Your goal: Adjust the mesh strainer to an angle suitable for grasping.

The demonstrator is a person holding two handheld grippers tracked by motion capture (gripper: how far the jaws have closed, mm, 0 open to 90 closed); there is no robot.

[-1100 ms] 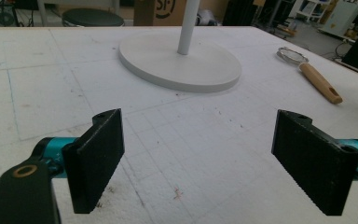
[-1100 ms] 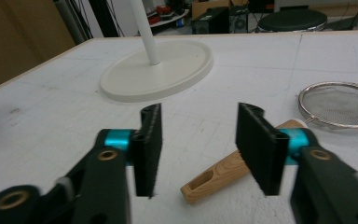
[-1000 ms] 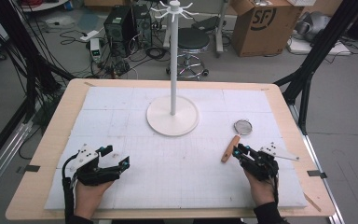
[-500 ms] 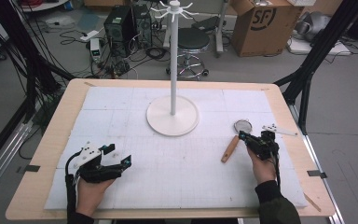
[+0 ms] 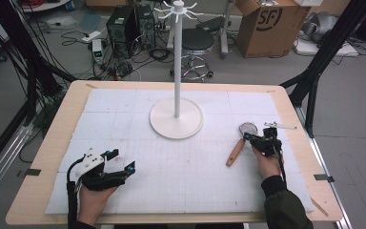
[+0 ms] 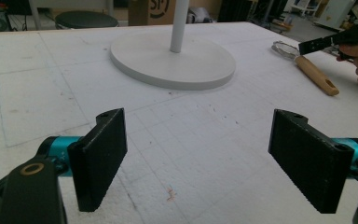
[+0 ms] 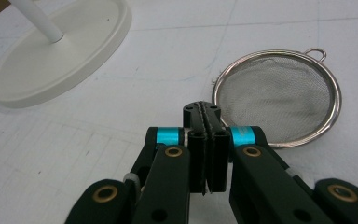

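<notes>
A small metal mesh strainer (image 5: 248,128) with a wooden handle (image 5: 235,151) lies flat on the white mat, right of the stand. My right gripper (image 5: 247,137) is shut with nothing between its jaws, and its tips sit just short of the strainer's rim. In the right gripper view the closed tips (image 7: 206,112) point at the mesh bowl (image 7: 279,100). My left gripper (image 5: 121,161) rests open at the near left of the mat, jaws wide apart (image 6: 205,158) and empty. From the left gripper view, the strainer handle (image 6: 314,74) and the right gripper (image 6: 317,44) show far off.
A white hook stand rises from a round base (image 5: 176,119) at the mat's middle back, with its hooked top (image 5: 175,8) high above. The base also lies ahead of each gripper (image 6: 172,58) (image 7: 60,51). The wooden table edge (image 5: 290,114) frames the mat.
My right gripper has moved forward, from the near end of the wooden handle up to the strainer's mesh bowl. The left gripper has barely shifted.
</notes>
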